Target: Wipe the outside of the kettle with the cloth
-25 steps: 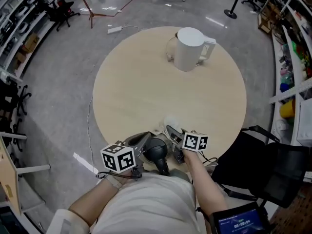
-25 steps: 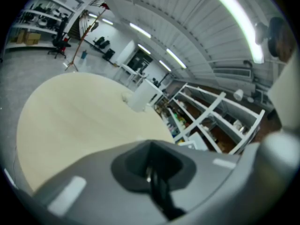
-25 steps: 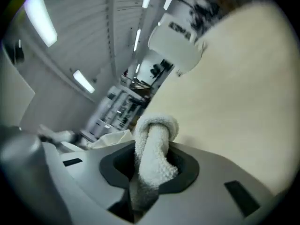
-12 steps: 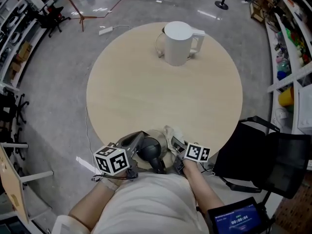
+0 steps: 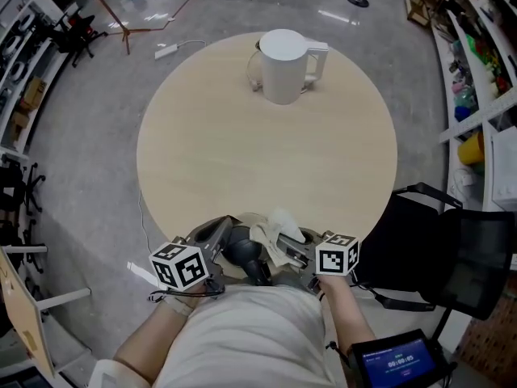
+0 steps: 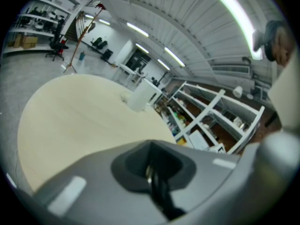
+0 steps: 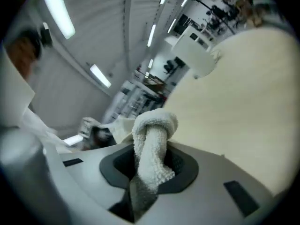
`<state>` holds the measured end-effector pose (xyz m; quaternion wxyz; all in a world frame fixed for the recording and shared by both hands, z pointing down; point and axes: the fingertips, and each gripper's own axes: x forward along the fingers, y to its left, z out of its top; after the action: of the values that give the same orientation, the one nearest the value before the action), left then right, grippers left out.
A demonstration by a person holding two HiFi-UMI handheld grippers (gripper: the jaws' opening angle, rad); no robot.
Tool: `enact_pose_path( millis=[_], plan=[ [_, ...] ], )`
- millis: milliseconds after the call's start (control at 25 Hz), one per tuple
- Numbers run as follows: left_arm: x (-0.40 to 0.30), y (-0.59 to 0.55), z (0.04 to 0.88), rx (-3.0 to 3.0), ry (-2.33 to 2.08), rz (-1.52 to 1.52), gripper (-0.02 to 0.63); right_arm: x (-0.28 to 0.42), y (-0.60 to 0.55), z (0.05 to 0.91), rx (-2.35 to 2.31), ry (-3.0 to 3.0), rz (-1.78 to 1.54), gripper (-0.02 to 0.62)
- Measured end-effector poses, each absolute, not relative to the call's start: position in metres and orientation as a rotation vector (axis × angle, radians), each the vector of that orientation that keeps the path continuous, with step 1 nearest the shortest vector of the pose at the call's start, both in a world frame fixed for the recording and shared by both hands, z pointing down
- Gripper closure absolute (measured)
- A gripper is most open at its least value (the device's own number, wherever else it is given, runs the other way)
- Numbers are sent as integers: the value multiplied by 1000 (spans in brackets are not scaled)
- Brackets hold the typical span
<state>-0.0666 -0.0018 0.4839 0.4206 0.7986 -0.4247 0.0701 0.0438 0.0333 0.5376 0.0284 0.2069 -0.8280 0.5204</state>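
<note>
My right gripper (image 7: 147, 170) has its jaws clamped on a bunched white cloth (image 7: 152, 135). My left gripper (image 6: 154, 184) has its jaws pressed together on nothing. Both hang over the near edge of the round table (image 5: 242, 160). The white kettle (image 5: 283, 65) stands upright by the table's far edge. A screen (image 5: 394, 360) off the table's near right shows digits too small to read.

The tabletop (image 5: 266, 160) lies bare between its near edge and the kettle (image 5: 283, 67) at the far side; a black chair (image 5: 440, 249) stands just beside its right rim.
</note>
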Motion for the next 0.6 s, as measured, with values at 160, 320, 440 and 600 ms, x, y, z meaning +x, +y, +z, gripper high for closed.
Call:
enact_pose_path(
  millis=[160,320,440,600],
  plan=[
    [-68,-3,483,2003,-1064,177,607,48,42,570,483,-2482,1894,495],
    [-64,-4,483,2004,-1072,184,607,60,58,646,612,-2083,1627,497],
    [-70,-5,485,2017,-1077,189,607,45,70,579,428,-2246,1618,500],
    [-70,-6,487,2033,-1092,197,607,32,103,607,141,-2132,1718,499]
  ],
)
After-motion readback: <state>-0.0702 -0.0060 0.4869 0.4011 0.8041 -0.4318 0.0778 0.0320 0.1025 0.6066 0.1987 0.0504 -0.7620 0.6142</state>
